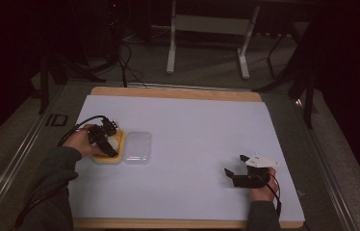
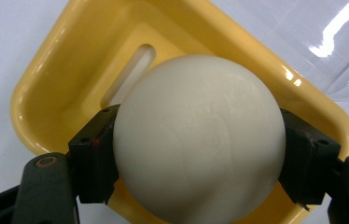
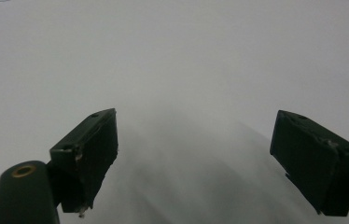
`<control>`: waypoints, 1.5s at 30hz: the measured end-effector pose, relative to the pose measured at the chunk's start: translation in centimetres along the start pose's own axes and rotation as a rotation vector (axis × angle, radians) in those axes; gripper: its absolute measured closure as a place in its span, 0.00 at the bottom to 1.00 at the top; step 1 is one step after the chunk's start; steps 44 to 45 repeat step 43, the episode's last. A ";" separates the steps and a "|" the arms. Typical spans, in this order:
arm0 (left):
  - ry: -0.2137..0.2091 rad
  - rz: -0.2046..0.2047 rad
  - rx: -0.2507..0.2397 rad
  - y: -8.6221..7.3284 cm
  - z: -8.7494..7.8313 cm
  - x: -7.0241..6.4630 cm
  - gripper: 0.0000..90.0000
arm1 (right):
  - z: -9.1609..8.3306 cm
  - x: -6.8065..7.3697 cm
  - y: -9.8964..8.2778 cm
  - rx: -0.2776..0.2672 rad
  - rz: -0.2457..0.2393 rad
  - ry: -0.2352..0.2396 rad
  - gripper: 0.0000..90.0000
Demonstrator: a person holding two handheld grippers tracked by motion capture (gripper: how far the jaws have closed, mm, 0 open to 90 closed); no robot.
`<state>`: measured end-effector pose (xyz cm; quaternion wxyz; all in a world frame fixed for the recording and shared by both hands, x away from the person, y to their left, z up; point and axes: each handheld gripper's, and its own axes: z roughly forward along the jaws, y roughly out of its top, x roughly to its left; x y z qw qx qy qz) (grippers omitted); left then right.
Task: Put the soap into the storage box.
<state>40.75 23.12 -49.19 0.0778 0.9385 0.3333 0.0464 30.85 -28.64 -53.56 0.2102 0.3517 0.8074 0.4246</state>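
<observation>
Dim room: grey floor [image 1: 207, 57], white table legs [image 1: 171, 43] behind the white-topped table [image 1: 207, 125].

We read one marking: "ID" in dark letters on the grey frame [image 1: 55, 120] left of the white table sheet [image 1: 192, 139].
</observation>
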 end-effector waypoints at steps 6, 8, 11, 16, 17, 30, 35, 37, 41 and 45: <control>-0.037 -0.017 -0.012 -0.3 0.2 0.4 0.26 | 0.0 0.0 0.0 0.001 -0.001 0.000 0.17; -0.047 -0.027 -0.013 -0.5 0.4 0.5 0.22 | 0.0 0.0 0.0 0.001 0.000 0.000 0.17; -0.054 -0.032 -0.032 -0.6 0.5 0.6 0.18 | 0.0 0.0 0.0 0.001 -0.002 0.001 0.17; -0.031 -0.024 -0.031 -0.5 0.3 0.4 0.16 | 0.0 0.0 0.0 0.001 -0.003 0.001 0.17; -0.031 -0.024 -0.031 -0.5 0.3 0.4 0.16 | 0.0 0.0 0.0 0.001 -0.003 0.001 0.17; -0.005 -0.043 -0.145 -1.1 -2.1 0.4 0.08 | 0.0 0.0 0.0 0.002 -0.002 0.001 0.17; 0.005 -0.012 -0.183 -1.1 -3.3 -0.2 0.11 | 0.0 0.0 0.0 0.002 -0.001 0.000 0.17; 0.011 0.000 -0.195 -1.0 -3.7 -0.7 0.13 | 0.0 0.0 0.0 0.002 -0.001 0.000 0.17; 0.021 0.034 -0.234 -0.8 -4.3 -1.9 0.15 | 0.0 0.0 0.0 0.003 -0.001 -0.001 0.17; 0.032 0.049 -0.262 -0.7 -4.5 -2.7 0.16 | 0.0 0.0 0.0 0.002 0.001 -0.004 0.17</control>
